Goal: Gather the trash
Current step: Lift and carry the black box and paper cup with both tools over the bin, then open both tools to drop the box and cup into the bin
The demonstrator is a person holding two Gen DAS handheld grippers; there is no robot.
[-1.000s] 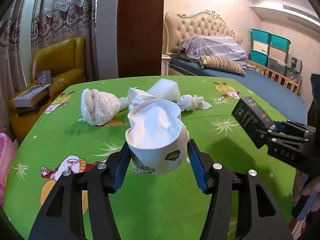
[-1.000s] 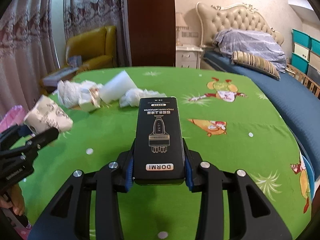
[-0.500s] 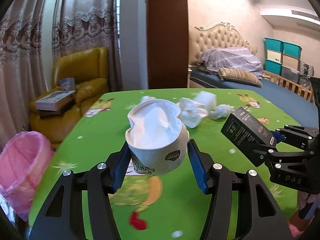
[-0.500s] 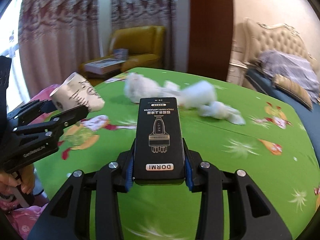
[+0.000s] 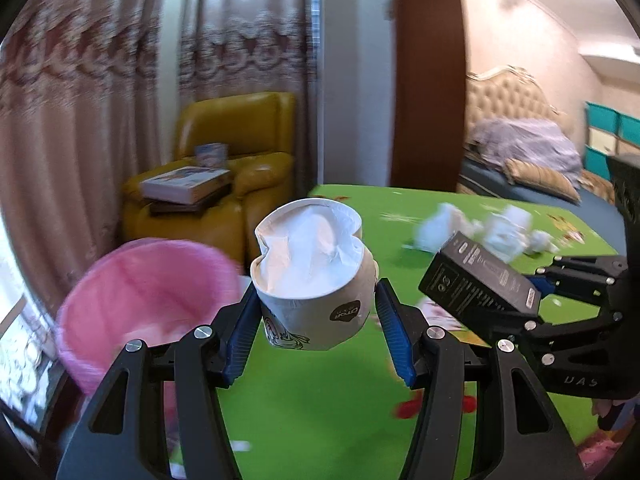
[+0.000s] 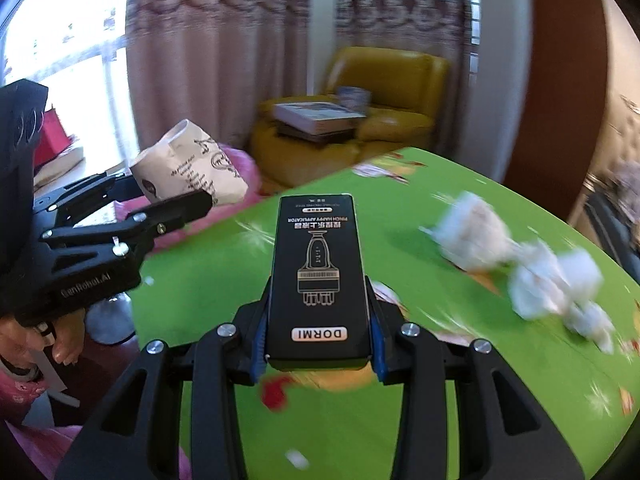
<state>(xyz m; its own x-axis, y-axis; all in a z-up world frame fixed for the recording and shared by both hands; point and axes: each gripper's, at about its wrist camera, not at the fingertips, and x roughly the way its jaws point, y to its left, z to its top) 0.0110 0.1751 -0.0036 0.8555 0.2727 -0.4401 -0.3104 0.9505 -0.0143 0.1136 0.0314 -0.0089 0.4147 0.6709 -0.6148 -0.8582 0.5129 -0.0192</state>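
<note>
My left gripper [image 5: 316,316] is shut on a crumpled white paper cup [image 5: 310,268], held above the green table's left edge. The same cup [image 6: 188,170] shows at the left of the right wrist view, over a pink bin [image 6: 244,176]. My right gripper [image 6: 318,320] is shut on a black DORMI box [image 6: 318,276], which lies flat between the pads. That box [image 5: 478,282] appears to the right of the cup in the left wrist view. The pink bin [image 5: 144,304] stands on the floor beside the table, lower left. White crumpled tissues [image 5: 480,228] lie on the far table.
A green cartoon tablecloth [image 6: 440,380] covers the table. A yellow armchair [image 5: 224,184] with books stands behind the bin, curtains beyond it. A bed [image 5: 528,152] is at the back right. White tissues [image 6: 516,268] lie blurred on the right of the table. A hand [image 6: 60,344] holds the left gripper.
Both grippers have swung left with the cup and the box still held. The pink bin and armchair have come into view, and the tissues have slid off to the right.
</note>
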